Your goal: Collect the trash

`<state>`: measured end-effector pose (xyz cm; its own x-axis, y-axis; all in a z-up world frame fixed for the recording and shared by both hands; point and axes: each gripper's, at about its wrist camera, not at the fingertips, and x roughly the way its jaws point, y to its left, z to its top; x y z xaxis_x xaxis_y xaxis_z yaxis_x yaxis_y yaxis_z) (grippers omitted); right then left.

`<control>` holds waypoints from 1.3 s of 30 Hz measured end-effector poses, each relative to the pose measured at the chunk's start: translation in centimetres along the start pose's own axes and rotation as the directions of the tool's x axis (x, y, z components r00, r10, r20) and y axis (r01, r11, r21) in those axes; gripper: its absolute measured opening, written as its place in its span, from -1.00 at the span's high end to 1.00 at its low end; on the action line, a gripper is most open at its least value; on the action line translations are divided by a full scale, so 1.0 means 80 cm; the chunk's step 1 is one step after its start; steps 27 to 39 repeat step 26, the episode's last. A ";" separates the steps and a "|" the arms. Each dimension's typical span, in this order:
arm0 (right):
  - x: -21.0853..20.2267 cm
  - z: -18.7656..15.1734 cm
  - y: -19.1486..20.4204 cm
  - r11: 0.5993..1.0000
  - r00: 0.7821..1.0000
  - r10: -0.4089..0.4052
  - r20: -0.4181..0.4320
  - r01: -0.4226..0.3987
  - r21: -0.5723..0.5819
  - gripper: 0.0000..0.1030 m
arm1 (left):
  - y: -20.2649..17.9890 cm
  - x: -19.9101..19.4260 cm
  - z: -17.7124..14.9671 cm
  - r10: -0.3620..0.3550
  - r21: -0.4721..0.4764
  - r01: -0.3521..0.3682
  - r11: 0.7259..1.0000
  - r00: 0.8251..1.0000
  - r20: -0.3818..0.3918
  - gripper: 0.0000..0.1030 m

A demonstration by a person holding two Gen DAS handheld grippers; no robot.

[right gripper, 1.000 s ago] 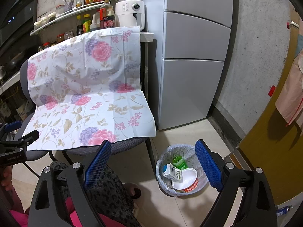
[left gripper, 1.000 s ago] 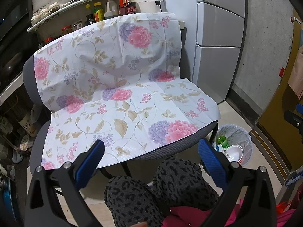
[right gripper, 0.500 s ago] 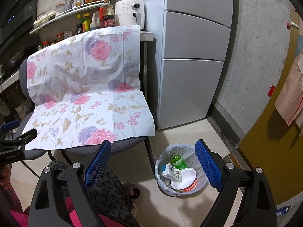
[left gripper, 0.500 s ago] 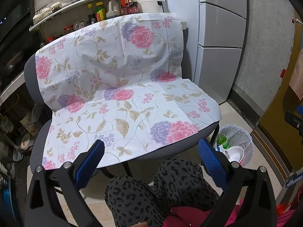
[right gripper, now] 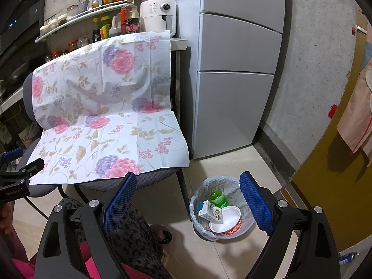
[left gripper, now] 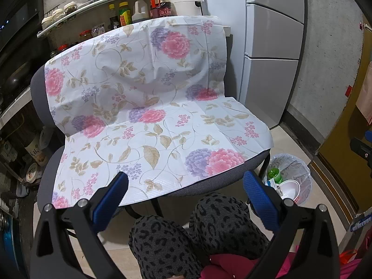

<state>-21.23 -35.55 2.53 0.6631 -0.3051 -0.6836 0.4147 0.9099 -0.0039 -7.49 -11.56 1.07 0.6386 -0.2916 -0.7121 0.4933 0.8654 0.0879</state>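
Two big things fill my view: the grey refrigerator at the wall and, to its left, a grey chair covered by a flowered sheet over its back and seat. The sheet lies flat and nothing rests on it. On the floor just beside the chair's right front leg stands the trash bin, lined with a thin clear bag. Inside it I see a white bowl with a red band, a small white and green carton leaning on the bowl, and a green bottle standing behind them.

My left hand-held gripper is spread wide with nothing between its blue pads, above my knees and before the seat edge. My right hand-held gripper is also released and empty, and the bin shows between its fingers.
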 end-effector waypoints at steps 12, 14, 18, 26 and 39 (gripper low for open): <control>0.001 0.000 -0.001 1.000 1.000 0.001 -0.001 -0.001 0.000 -0.74 | -0.002 -0.001 0.000 0.001 -0.001 -0.001 1.000 1.000 -0.001 -0.87; 0.001 0.000 -0.001 1.000 1.000 0.000 -0.001 0.000 0.001 -0.74 | -0.002 -0.001 -0.001 0.003 0.000 -0.003 1.000 1.000 0.004 -0.87; 0.004 -0.001 -0.004 1.000 1.000 -0.003 -0.003 0.003 0.003 -0.74 | 0.000 -0.001 0.000 0.003 -0.004 -0.003 1.000 1.000 0.010 -0.87; 0.026 0.002 0.006 1.000 0.999 0.015 -0.032 -0.014 0.014 -0.74 | 0.011 0.020 -0.003 0.002 -0.047 -0.004 0.999 1.000 -0.031 -0.87; 0.026 0.002 0.006 1.000 0.999 0.015 -0.032 -0.014 0.014 -0.74 | 0.011 0.020 -0.003 0.002 -0.047 -0.004 0.999 1.000 -0.031 -0.87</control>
